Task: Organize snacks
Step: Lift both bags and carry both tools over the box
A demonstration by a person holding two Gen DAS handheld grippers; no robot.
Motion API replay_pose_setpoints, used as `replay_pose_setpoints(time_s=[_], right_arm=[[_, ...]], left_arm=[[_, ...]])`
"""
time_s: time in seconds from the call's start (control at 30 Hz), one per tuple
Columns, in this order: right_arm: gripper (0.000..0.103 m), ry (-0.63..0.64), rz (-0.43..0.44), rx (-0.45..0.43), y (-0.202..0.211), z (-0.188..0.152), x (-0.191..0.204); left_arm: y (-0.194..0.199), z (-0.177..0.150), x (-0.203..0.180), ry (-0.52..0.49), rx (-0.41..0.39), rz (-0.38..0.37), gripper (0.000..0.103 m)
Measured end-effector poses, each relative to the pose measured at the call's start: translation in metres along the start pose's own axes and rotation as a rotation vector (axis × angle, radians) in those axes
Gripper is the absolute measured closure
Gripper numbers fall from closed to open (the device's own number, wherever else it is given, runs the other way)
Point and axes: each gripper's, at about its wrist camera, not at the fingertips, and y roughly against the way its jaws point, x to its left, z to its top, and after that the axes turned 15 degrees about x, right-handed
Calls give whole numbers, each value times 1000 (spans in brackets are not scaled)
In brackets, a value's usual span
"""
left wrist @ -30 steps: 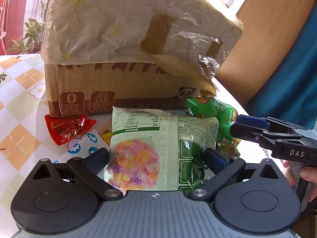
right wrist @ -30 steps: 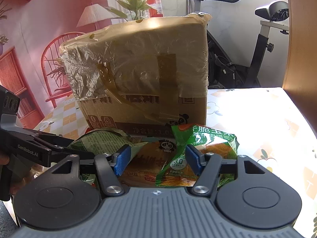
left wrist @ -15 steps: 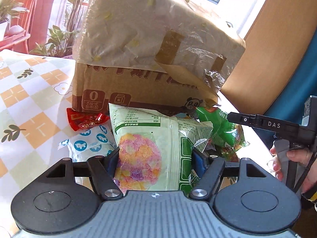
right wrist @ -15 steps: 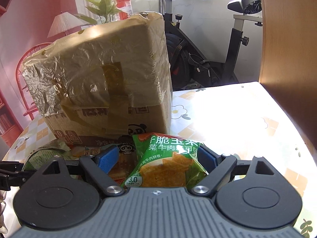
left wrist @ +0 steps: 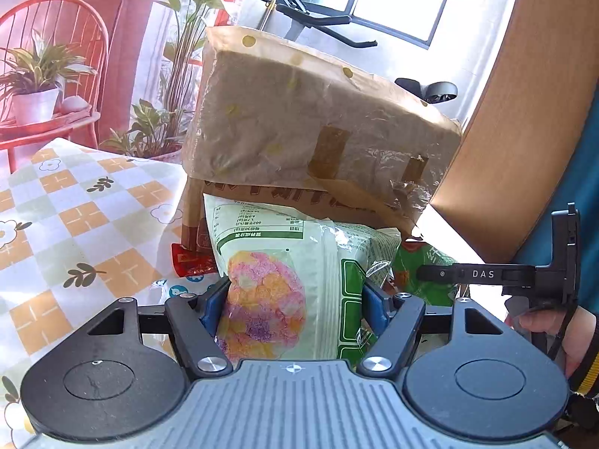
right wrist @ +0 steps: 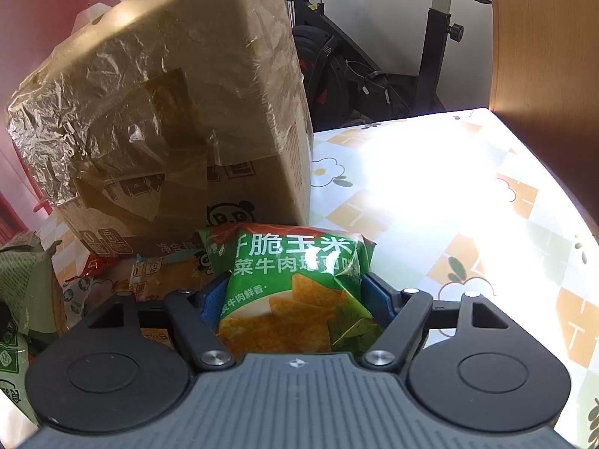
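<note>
My left gripper (left wrist: 292, 299) is shut on a pale green bag (left wrist: 284, 262) with a pink and yellow snack window, its blue pads pressing both sides. The bag is held up in front of a taped cardboard box (left wrist: 299, 131). In the right wrist view my right gripper (right wrist: 295, 299) straddles a green corn chip bag (right wrist: 295, 273). Its jaws are closing, and the blue pads touch the bag's two sides. The chip bag lies on the table at the box's (right wrist: 187, 112) front right corner. From the left wrist view the right gripper (left wrist: 486, 274) shows side-on beside the chip bag (left wrist: 423, 262).
A red wrapper (left wrist: 191, 262) and a blue-and-white packet (left wrist: 176, 288) lie by the box's foot. A panda-print packet (right wrist: 176, 273) lies left of the chip bag. The checked tablecloth (right wrist: 430, 187) spreads to the right. A wooden board (right wrist: 543, 56) and an exercise bike (right wrist: 374, 75) stand behind.
The left gripper closed on the pale green bag and raised it, tilting upward. The right gripper shifted right from between two packets onto the chip bag, widened, then narrowed around it.
</note>
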Motion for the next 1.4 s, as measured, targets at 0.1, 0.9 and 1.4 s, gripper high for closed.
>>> replay_pose_setpoints(time_s=[0.1,0.9,1.4], right_arm=[[30,64,7,-39,16,-10,11],[32,224,142,-339,121,-2,80],[32,262,68,-457,107,141,86]], left_arm=[[6,0,-4,-2,-19,28,30],[79,47,-31,-42,-303,116,30],[40,191,-34,-54,-347,194,30]])
